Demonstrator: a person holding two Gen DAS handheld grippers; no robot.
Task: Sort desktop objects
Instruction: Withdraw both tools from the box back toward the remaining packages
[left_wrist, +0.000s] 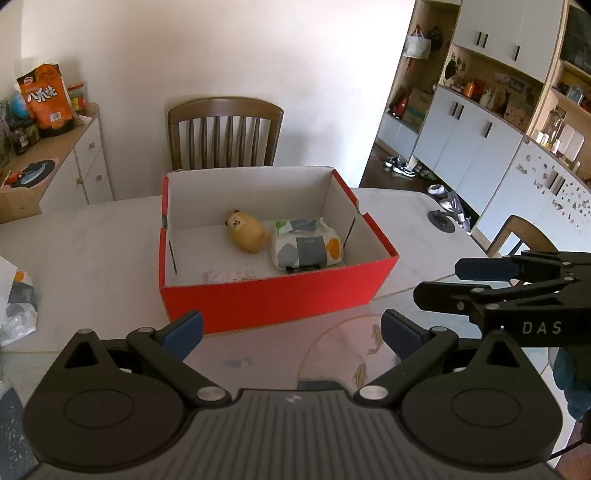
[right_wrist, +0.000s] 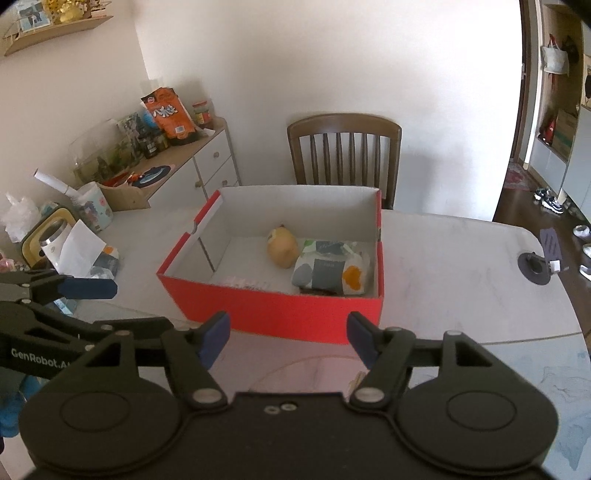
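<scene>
Desktop objects already sorted are seen inside the red box, which serves as the landmark throughout. The left gripper is held just in front of the box's near wall, its blue-padded fingers spread apart with nothing between them. The right gripper is likewise held before the near wall, fingers apart and empty; the two grippers are seen side by side, each entering the other's view.

Inside the box, a yellow bear-shaped toy is lying on its side toward the rear wall, and a patterned tissue pack is lying just beside it, toward the right wall. A small pale packet is partly hidden behind the near wall, and a dark item at the front of the tissue pack cannot be identified. Left of the box, on the counter, a crumpled patterned bag and loose white paper are left outside; these are judged to be the remaining items.

Several risks are judged from this arrangement. The light cardboard box could be pushed along the counter if its near wall were struck by a descending gripper. The two grippers, being close together, could collide if both were moved toward the left side at once. The soft bag could slip if pinched only by its paper.
</scene>
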